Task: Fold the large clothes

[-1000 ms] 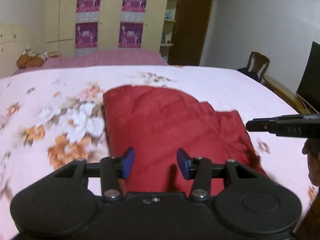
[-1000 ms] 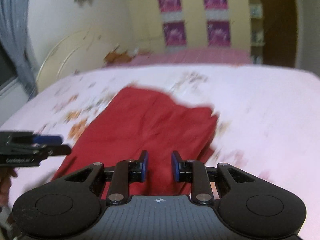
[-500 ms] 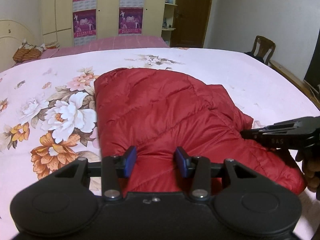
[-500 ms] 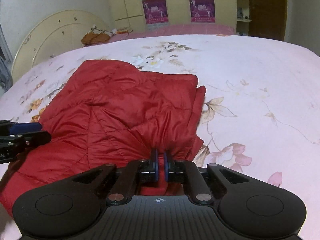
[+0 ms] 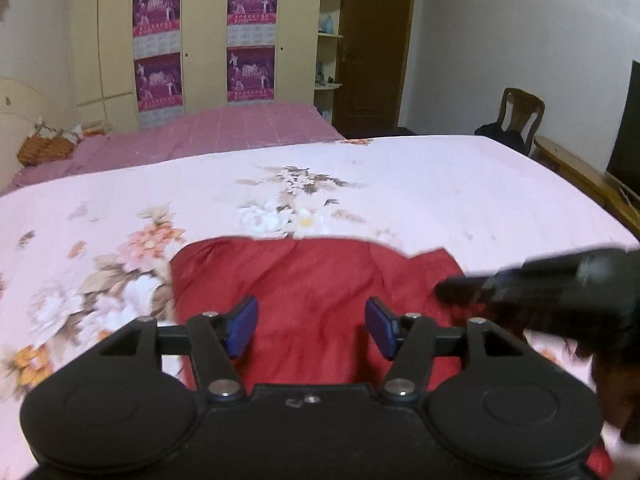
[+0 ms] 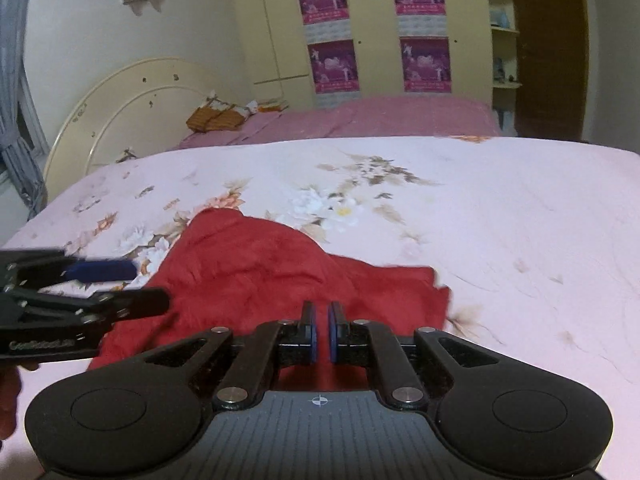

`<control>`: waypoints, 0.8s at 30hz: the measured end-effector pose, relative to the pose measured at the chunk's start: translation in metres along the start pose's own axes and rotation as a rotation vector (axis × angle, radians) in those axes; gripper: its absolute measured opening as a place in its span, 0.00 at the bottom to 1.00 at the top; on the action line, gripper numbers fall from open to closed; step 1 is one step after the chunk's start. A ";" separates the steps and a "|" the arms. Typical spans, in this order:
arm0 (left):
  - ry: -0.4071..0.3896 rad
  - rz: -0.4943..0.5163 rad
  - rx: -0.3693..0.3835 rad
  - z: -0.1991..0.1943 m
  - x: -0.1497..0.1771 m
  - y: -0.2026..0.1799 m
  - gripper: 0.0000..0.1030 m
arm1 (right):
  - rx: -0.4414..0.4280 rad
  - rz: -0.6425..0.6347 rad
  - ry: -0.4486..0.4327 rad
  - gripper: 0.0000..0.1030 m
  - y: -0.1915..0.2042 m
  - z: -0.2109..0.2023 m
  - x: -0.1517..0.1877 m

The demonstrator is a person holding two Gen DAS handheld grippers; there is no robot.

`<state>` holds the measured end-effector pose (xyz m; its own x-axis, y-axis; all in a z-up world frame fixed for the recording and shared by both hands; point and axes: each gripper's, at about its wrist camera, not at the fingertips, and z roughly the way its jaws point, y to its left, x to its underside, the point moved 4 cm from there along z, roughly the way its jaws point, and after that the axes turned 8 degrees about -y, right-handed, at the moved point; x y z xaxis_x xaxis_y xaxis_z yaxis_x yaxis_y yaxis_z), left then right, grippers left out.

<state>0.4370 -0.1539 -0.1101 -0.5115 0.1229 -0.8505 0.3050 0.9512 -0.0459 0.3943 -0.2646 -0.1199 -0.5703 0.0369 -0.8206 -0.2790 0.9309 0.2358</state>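
Note:
A red quilted jacket (image 5: pixel 316 288) lies folded on the pink floral bed; it also shows in the right wrist view (image 6: pixel 256 276). My left gripper (image 5: pixel 312 326) is open and empty, hovering over the jacket's near edge. It shows from the side in the right wrist view (image 6: pixel 132 286), at the jacket's left edge. My right gripper (image 6: pixel 320 334) has its pads nearly together, with red fabric seen between and below them; whether it pinches the jacket I cannot tell. It shows blurred in the left wrist view (image 5: pixel 448 292) at the jacket's right side.
The pink floral bedspread (image 5: pixel 400 200) stretches wide around the jacket. A second bed with purple cover (image 5: pixel 224 128) lies behind, with wardrobe doors (image 5: pixel 200 40) beyond. A wooden chair (image 5: pixel 520 116) and wooden furniture (image 5: pixel 580 176) stand at the right. A cream headboard (image 6: pixel 132 112) is at left.
Both grippers have lifted and pulled back, so the jacket sits lower and smaller in view. The left jaws have opened wider. The right gripper's pads stay nearly together.

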 end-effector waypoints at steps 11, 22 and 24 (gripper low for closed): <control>0.157 -0.013 0.031 0.068 0.026 -0.006 0.55 | 0.056 -0.006 0.108 0.07 -0.023 0.056 0.028; 0.087 -0.010 0.066 -0.023 0.068 -0.014 0.55 | -0.026 0.009 0.106 0.07 -0.011 -0.039 0.060; 0.098 -0.012 0.051 -0.021 0.066 -0.014 0.55 | -0.005 0.023 0.116 0.07 -0.009 -0.031 0.067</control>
<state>0.3820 -0.1533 -0.1541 -0.5903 0.1414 -0.7947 0.3382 0.9373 -0.0845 0.3345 -0.2820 -0.1609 -0.6623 0.0152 -0.7491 -0.2689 0.9283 0.2566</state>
